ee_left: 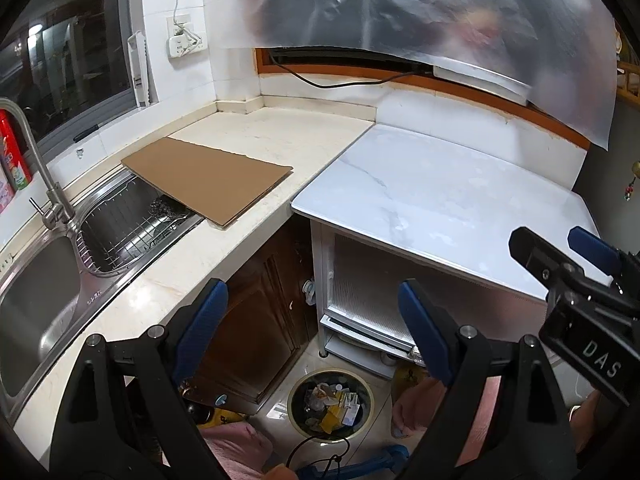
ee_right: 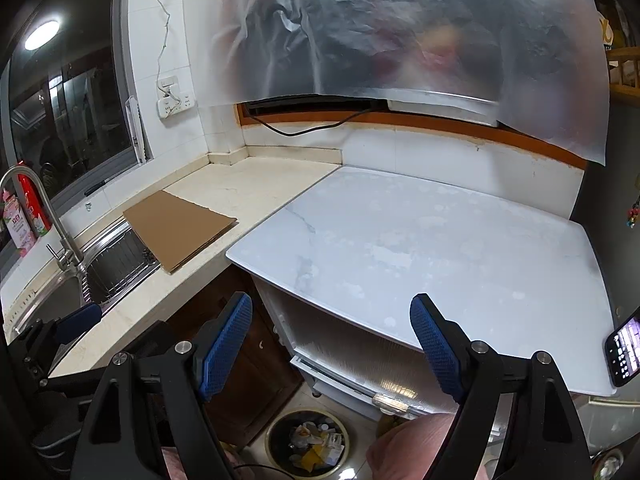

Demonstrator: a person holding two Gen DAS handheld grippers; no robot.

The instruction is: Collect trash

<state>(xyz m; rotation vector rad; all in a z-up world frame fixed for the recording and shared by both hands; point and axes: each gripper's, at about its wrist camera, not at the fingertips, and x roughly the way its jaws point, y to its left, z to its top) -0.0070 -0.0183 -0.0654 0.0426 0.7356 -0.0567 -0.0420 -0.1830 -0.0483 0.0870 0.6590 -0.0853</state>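
A round trash bin (ee_left: 330,404) stands on the floor below the counter, holding crumpled paper and yellow and white wrappers; it also shows in the right wrist view (ee_right: 307,442). My left gripper (ee_left: 312,328) is open and empty, held above the bin and the cabinet front. My right gripper (ee_right: 332,344) is open and empty, over the front edge of the white marble table (ee_right: 420,240). The right gripper also shows at the right edge of the left wrist view (ee_left: 560,256). The left gripper shows at the left of the right wrist view (ee_right: 76,320).
A brown cardboard sheet (ee_left: 208,178) lies on the beige counter (ee_left: 280,136), partly over the steel sink (ee_left: 40,300) with its wire rack and faucet (ee_left: 44,176). A phone (ee_right: 624,348) lies at the marble table's right edge. A plastic sheet (ee_left: 420,8) hangs above.
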